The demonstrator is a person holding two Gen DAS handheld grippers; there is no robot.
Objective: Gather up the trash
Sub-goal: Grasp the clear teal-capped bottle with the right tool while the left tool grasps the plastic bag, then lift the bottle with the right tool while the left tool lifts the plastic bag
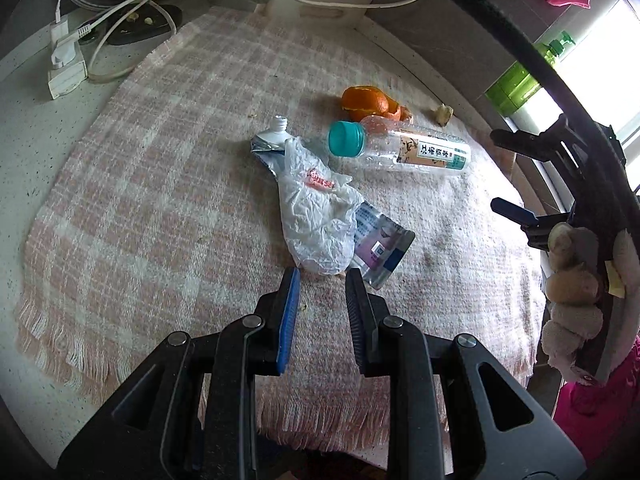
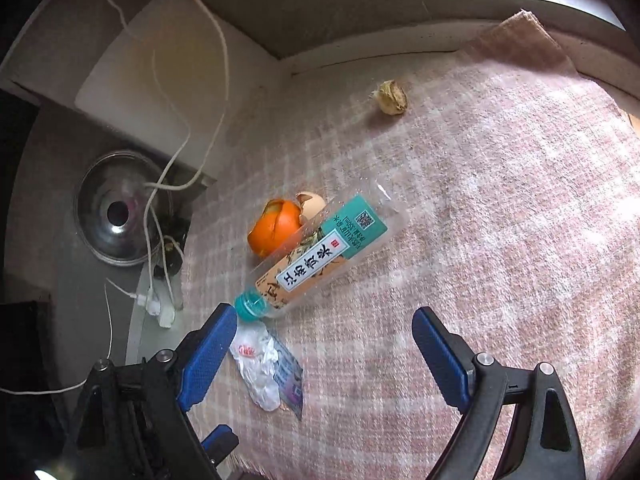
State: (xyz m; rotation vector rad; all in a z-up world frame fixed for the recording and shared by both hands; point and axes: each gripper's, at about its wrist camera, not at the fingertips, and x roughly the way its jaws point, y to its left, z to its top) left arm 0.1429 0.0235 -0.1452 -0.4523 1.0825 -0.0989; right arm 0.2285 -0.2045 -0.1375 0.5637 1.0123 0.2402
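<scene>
Since the trash lies bunched mid-cloth (image 1: pixel 160 160), the left gripper (image 1: pixel 322 276), fingers partly parted and empty, noses at the crumpled bag (image 1: pixel 316 216), while the right gripper (image 2: pixel 324 324), wide apart and empty, hangs near the bottle (image 2: pixel 320 252), seemingly to straddle it.

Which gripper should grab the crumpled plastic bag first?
Left. The left gripper is open right at the crumpled plastic bag; the right gripper sits open over the bottle.
</scene>
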